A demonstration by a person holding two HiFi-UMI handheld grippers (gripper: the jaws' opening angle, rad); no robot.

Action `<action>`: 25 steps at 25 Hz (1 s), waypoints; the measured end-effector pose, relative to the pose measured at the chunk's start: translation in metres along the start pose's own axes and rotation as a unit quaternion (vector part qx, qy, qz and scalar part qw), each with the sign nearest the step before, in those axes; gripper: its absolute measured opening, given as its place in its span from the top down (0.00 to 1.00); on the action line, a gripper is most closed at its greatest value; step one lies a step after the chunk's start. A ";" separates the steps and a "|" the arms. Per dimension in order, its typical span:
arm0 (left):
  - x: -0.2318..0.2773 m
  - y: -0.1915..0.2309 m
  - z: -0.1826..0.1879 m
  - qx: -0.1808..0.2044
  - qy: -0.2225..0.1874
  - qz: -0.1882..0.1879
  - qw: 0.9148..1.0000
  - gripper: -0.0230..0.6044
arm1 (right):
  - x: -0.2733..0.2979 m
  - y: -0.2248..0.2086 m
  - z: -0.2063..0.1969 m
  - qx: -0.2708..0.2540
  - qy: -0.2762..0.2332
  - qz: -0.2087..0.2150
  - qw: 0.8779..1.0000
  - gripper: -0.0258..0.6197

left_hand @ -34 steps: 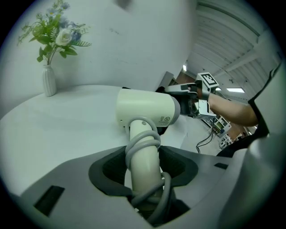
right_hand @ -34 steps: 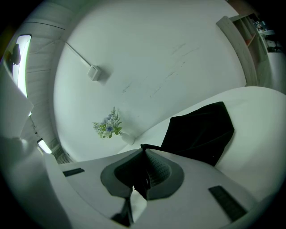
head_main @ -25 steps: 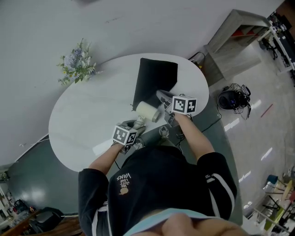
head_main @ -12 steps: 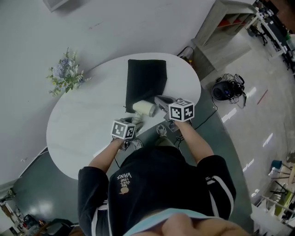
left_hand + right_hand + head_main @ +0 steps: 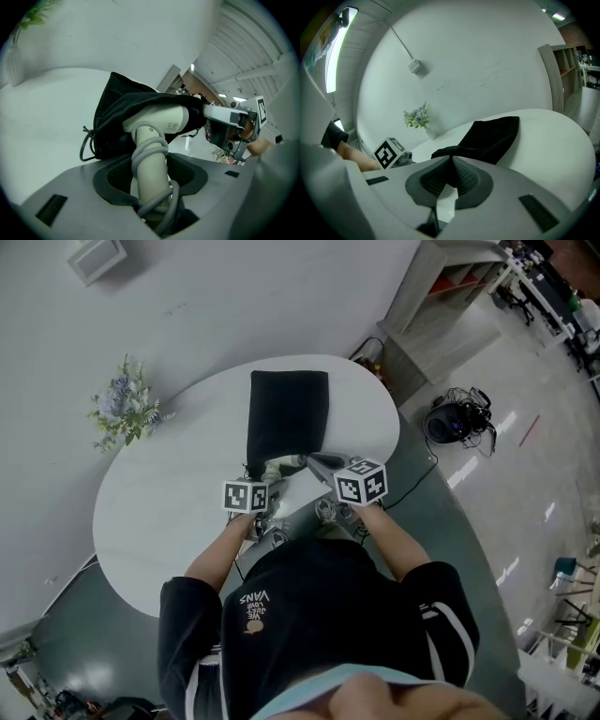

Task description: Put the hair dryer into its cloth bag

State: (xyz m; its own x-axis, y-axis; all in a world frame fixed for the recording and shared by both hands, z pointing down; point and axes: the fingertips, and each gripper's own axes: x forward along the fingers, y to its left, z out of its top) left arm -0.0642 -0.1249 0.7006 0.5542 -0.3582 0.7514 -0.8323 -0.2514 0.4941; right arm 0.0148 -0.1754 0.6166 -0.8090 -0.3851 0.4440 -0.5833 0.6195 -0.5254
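A black cloth bag point(image 5: 287, 416) lies on the round white table point(image 5: 159, 512). My left gripper point(image 5: 265, 481) is shut on the cream hair dryer point(image 5: 157, 124), its jaws clamped on the handle with the grey cord point(image 5: 149, 154) wound round it. The dryer's barrel sits inside the bag's mouth point(image 5: 140, 101), with dark cloth draped over its front. My right gripper point(image 5: 315, 462) is shut on the rim of the bag point(image 5: 487, 136) and holds the mouth up. In the left gripper view the right gripper point(image 5: 225, 117) shows at the bag's right side.
A vase of flowers point(image 5: 122, 409) stands at the table's far left, against the white wall. A wooden shelf unit point(image 5: 441, 287) and a dark device with cables point(image 5: 455, 423) on the floor lie to the right. The person's body is at the near table edge.
Both grippers have shifted toward the bag. The dryer's barrel, earlier clear of the bag's near end, has gone into the mouth and is mostly covered by cloth.
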 end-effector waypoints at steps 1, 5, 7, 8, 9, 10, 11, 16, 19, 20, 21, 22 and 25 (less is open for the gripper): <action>0.002 0.001 0.003 -0.004 -0.002 0.004 1.000 0.59 | 0.001 0.002 0.000 -0.004 0.001 0.003 1.000 0.89; 0.011 -0.001 0.020 -0.015 -0.013 0.019 1.000 0.59 | -0.002 0.009 -0.003 -0.020 0.007 0.011 1.000 0.89; 0.016 -0.004 0.028 -0.019 -0.018 0.024 0.999 0.59 | -0.002 0.012 -0.005 -0.031 0.013 0.016 0.999 0.89; 0.019 -0.004 0.032 -0.020 -0.020 0.026 0.999 0.59 | -0.002 0.013 -0.007 -0.036 0.017 0.018 0.999 0.89; 0.022 -0.005 0.037 -0.021 -0.023 0.028 0.999 0.59 | -0.001 0.015 -0.007 -0.041 0.020 0.021 0.999 0.89; 0.024 -0.006 0.041 -0.022 -0.025 0.029 0.999 0.59 | 0.000 0.016 -0.008 -0.046 0.024 0.024 0.998 0.89; 0.026 -0.007 0.045 -0.023 -0.026 0.030 0.999 0.59 | 0.000 0.017 -0.008 -0.051 0.026 0.027 0.998 0.89; 0.034 -0.011 0.060 -0.031 -0.045 0.033 0.998 0.59 | -0.001 0.019 -0.011 -0.064 0.040 0.044 0.996 0.89; 0.039 -0.009 0.072 -0.039 -0.057 0.044 0.997 0.59 | -0.003 0.020 -0.012 -0.066 0.045 0.054 0.995 0.89; 0.041 -0.008 0.075 -0.040 -0.060 0.048 0.996 0.59 | -0.003 0.021 -0.013 -0.068 0.047 0.057 0.995 0.89; 0.042 -0.007 0.079 -0.040 -0.064 0.052 0.996 0.59 | -0.003 0.022 -0.014 -0.071 0.049 0.060 0.994 0.89; 0.044 -0.006 0.084 -0.041 -0.068 0.055 0.995 0.59 | -0.003 0.022 -0.014 -0.074 0.051 0.062 0.994 0.89; 0.051 -0.005 0.095 -0.048 -0.079 0.061 0.994 0.59 | -0.003 0.019 -0.013 -0.083 0.055 0.066 0.993 0.89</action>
State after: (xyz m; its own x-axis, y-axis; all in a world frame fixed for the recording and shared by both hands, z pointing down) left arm -0.0308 -0.2277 0.6954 0.4375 -0.5190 0.7343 -0.8865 -0.1122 0.4489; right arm 0.0075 -0.1534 0.6149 -0.8595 -0.2215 0.4606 -0.4452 0.7672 -0.4618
